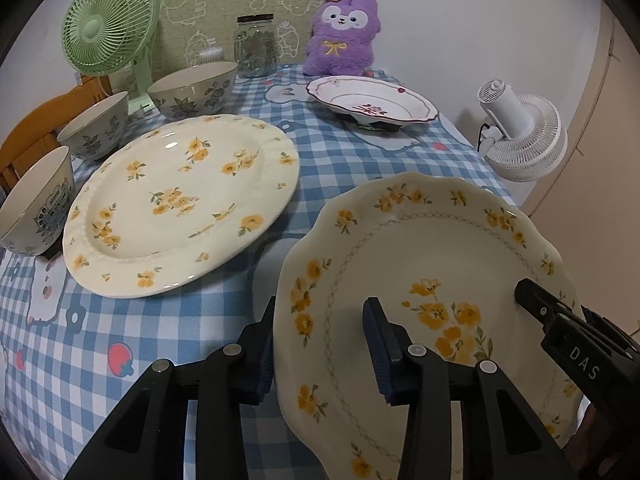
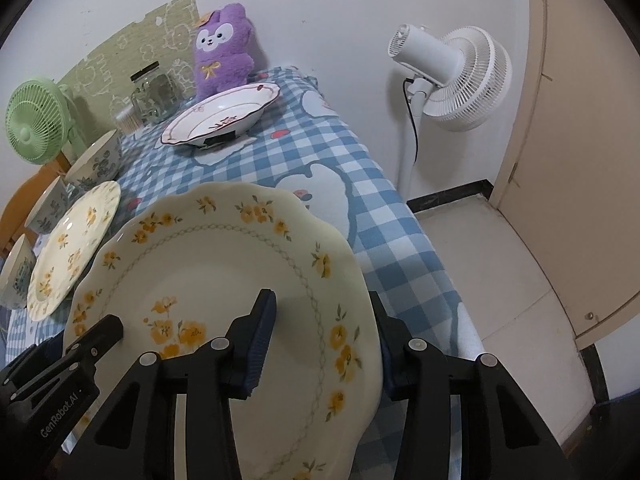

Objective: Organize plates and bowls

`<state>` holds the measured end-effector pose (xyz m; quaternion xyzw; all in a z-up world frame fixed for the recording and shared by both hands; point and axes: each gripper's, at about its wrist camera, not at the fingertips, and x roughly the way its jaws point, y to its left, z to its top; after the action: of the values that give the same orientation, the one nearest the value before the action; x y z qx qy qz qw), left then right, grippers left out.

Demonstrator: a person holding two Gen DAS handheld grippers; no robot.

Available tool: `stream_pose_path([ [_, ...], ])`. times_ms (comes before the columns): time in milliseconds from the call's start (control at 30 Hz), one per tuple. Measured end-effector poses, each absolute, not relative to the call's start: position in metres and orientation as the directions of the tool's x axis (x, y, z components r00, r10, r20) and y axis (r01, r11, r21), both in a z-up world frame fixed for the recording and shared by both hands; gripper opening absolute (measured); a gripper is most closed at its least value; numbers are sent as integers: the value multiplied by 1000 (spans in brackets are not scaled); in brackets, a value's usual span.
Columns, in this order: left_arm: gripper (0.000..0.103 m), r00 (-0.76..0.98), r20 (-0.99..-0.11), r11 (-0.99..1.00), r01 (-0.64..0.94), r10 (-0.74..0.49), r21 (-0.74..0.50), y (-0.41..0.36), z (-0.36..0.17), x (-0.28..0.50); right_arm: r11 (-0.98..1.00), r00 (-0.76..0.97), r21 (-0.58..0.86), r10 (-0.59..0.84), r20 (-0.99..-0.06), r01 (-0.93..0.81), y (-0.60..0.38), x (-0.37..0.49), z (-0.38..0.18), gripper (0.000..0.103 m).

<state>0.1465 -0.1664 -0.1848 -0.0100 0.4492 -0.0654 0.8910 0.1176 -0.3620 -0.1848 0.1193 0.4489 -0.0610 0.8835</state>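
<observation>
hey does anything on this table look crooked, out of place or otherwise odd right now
Yes. The pink-trimmed plate near the purple plush toy sits tilted, propped on a dark object under it. The scalloped yellow-flower plate is also off level, clamped at opposite rims by the left hand-held gripper and right hand-held gripper.

Your left gripper (image 1: pixel 320 344) is black plastic w/ two fingers, each built from angled linkage bars. Round silver pins sit at the joints, four of them across the front. The pads (image 1: pixel 378 354) are dark blue w/ fine ribs on the inner face. Your right gripper (image 2: pixel 324 340) has the same build: black bars, silver pins, ribbed blue pads (image 2: pixel 256 344). On the side of the right one you read white letters "DAS" and a small screw near the tip. On the side of the left one, white letters "GenRobot.AI" and small screws.
</observation>
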Motion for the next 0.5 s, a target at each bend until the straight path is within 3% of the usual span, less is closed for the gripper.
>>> stream_pose_path([
  [400, 40, 587, -799, 991, 110, -130, -80, -163, -185, 147, 962, 582, 166, 9, -813, 217, -360, 122, -185, 47],
  [500, 52, 590, -799, 991, 118, -120, -63, -165, -186, 146, 963, 581, 148, -10, -814, 223, -360, 122, -184, 48],
])
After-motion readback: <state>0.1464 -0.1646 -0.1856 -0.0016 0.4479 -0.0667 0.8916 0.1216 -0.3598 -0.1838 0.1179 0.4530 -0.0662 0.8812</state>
